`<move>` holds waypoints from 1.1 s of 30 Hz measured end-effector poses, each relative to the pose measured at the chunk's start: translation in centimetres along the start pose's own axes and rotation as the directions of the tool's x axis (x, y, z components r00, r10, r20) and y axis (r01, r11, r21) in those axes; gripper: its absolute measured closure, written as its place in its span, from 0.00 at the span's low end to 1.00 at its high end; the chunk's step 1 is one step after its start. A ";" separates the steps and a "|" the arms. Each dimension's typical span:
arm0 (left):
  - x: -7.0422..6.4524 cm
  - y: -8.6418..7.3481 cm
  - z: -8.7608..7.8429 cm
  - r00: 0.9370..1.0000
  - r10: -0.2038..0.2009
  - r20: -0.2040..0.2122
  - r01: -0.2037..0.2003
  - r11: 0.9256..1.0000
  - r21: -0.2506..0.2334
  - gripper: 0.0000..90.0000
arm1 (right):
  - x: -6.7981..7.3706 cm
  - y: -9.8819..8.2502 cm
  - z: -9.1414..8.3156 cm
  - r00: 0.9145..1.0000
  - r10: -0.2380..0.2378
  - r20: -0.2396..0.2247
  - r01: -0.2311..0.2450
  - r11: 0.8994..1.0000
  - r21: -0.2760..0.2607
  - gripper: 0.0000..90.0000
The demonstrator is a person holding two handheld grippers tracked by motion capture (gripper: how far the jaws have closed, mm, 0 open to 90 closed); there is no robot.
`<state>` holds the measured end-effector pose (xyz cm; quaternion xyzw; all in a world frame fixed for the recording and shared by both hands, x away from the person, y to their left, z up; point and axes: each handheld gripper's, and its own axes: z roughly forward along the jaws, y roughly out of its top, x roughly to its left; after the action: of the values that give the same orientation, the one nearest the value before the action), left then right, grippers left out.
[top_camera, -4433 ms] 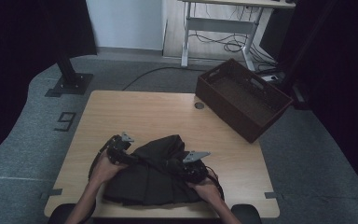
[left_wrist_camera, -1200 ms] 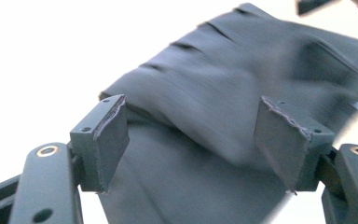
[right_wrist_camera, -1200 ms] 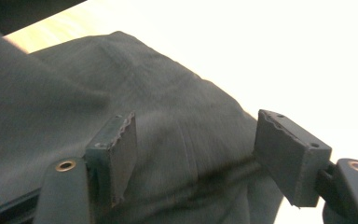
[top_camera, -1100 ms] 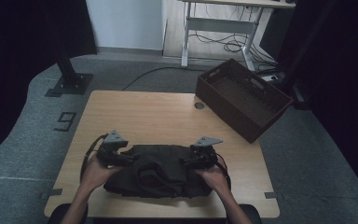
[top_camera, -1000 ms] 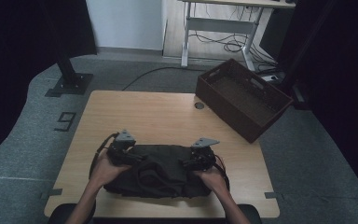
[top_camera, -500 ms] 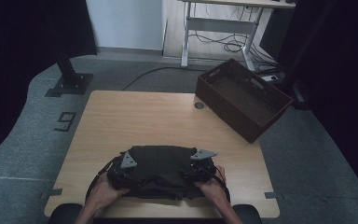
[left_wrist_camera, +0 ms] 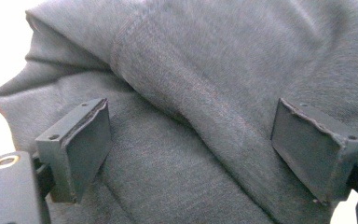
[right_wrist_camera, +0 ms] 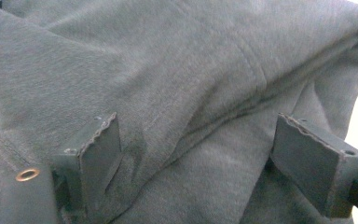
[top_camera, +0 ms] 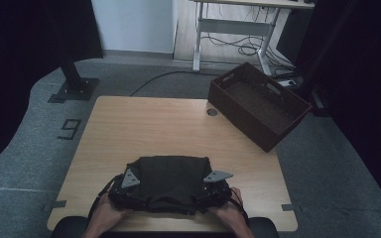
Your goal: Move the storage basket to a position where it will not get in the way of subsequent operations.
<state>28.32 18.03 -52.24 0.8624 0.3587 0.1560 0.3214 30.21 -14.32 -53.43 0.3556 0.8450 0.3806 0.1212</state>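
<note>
Two grippers at folded dark grey knit garment (top_camera: pixel 168 181) on near edge of light wooden bench (top_camera: pixel 144 126): left gripper (top_camera: pixel 120 193) and right gripper (top_camera: pixel 216 192) flank garment, jaws spread wide, just been opening, pads clear of fabric between them.

A light wooden table (top_camera: pixel 144 129) with rounded corners stands on a grey carpeted floor (top_camera: pixel 25 148). A dark round grommet (top_camera: pixel 212 112) sits near the table's far edge. At the far right corner a dark brown crate (top_camera: pixel 258 104) rests partly over the edge, turned at an angle. On the floor to the left, black tape forms the figure 9 (top_camera: pixel 69 128), and small tape marks (top_camera: pixel 53 204) lie near the table's near corners. A black post on a flat base plate (top_camera: pixel 74 88) stands at the far left. Dark curtains (top_camera: pixel 10 59) hang at both sides. Behind, a pale wall (top_camera: pixel 134 25) meets a white desk frame (top_camera: pixel 233 27) with tangled cables (top_camera: pixel 243 48) beneath. A dark cable (top_camera: pixel 154 79) runs across the floor. The light is dim.
</note>
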 end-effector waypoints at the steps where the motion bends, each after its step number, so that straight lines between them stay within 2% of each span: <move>1: -0.2 0.0 0.2 1.000 0.011 -0.010 -0.011 1.000 0.005 0.13 | -0.1 -0.2 0.1 1.000 0.001 0.001 -0.001 1.000 0.000 0.17; 5: -0.3 -0.2 0.5 1.000 0.016 -0.025 -0.016 1.000 0.015 0.13 | -0.5 -0.5 0.5 1.000 0.010 -0.008 -0.010 1.000 0.001 0.17; 7: -0.3 -0.4 0.7 1.000 -0.003 -0.019 0.003 1.000 0.005 0.13 | -0.7 -0.6 0.6 1.000 0.011 -0.012 -0.011 1.000 0.002 0.17; 10: -0.2 -0.6 0.7 1.000 -0.011 -0.016 0.011 1.000 -0.003 0.14 | -0.7 -0.7 0.6 1.000 0.016 -0.013 -0.016 1.000 -0.002 0.17; 13: 0.2 -0.5 0.4 1.000 -0.024 0.012 0.025 1.000 -0.012 0.14 | -0.8 -0.7 0.5 0.999 0.028 -0.026 -0.028 1.000 -0.010 0.18; 17: 1.0 0.3 -0.9 0.996 -0.065 0.059 0.068 0.997 -0.042 0.14 | -1.3 -0.2 -0.3 0.996 0.059 -0.065 -0.062 0.998 -0.033 0.19; 19: 1.4 1.0 -1.6 0.996 -0.068 0.060 0.072 0.996 -0.059 0.13 | -1.5 0.3 -0.8 0.997 0.051 -0.054 -0.054 0.997 -0.061 0.19; 22: 2.2 2.4 -2.2 0.998 -0.057 0.023 0.058 0.996 -0.075 0.12 | -2.2 1.5 -1.3 0.998 0.048 -0.033 -0.051 0.994 -0.096 0.19; 25: 3.7 4.0 -2.2 0.997 -0.073 0.004 0.073 0.993 -0.093 0.13 | -3.1 3.0 -1.2 0.999 0.040 0.000 -0.040 0.993 -0.111 0.19; 29: 5.6 5.6 -0.9 0.996 -0.079 -0.035 0.076 0.994 -0.083 0.13 | -4.8 4.7 -0.3 0.997 0.059 0.040 -0.054 0.991 -0.120 0.19; 31: 6.3 6.0 0.0 0.995 -0.079 -0.066 0.074 0.995 -0.068 0.13 | -5.7 5.2 0.5 0.996 0.073 0.058 -0.066 0.991 -0.115 0.19; 33: 6.9 6.1 1.0 0.993 -0.092 -0.079 0.088 0.994 -0.057 0.14 | -6.5 5.5 1.3 0.994 0.094 0.064 -0.087 0.990 -0.111 0.19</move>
<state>36.78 19.28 -48.69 0.8293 0.4057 0.1860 0.3362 38.27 -15.55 -50.72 0.3994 0.8016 0.4182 0.1521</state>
